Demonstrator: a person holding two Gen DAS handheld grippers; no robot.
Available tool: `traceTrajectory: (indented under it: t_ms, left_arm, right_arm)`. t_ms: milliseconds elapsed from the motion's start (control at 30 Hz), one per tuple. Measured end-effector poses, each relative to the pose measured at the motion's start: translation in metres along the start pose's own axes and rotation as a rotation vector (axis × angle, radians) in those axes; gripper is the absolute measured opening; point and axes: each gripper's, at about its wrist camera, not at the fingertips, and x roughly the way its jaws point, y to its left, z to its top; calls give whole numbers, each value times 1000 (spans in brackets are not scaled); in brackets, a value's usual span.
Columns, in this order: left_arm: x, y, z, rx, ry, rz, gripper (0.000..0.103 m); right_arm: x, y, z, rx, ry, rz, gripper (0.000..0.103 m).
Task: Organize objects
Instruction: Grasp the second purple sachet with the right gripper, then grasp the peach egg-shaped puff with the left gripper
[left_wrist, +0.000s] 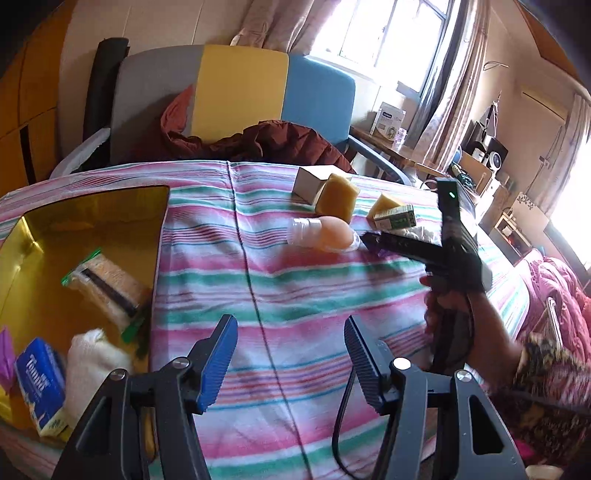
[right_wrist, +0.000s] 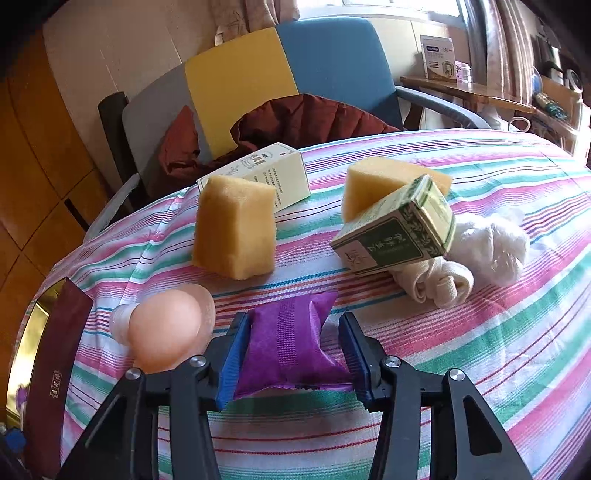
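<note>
Left gripper (left_wrist: 291, 354) hangs with jaws apart over the striped cloth (left_wrist: 280, 295), beside the gold box (left_wrist: 92, 206) holding a tissue pack (left_wrist: 38, 380). Right gripper (right_wrist: 291, 347) pinches a purple packet (right_wrist: 291, 343) on the cloth, between a peach egg-shaped sponge (right_wrist: 166, 332) and rolled socks (right_wrist: 439, 284).

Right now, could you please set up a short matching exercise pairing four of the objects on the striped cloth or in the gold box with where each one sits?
Things:
1. purple packet
2. green carton
3. blue tissue pack
4. white carton

Places:
A. inside the gold box
B. behind the tall yellow sponge
C. between the right gripper's fingers
D. propped against the other yellow sponge

Pairs: 1-C, 2-D, 3-A, 4-B
</note>
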Motion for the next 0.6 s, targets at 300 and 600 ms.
traceTrajectory:
  t_ms: [300,600]
  left_arm:
    - [76,-20,51,-31,105,-21,78]
    - [148,-51,85,21,135,37,86]
  right_arm:
    - [-17,-30,-11,156,-69,-36,50]
    - [-18,-37,-11,185,-82,-14,50]
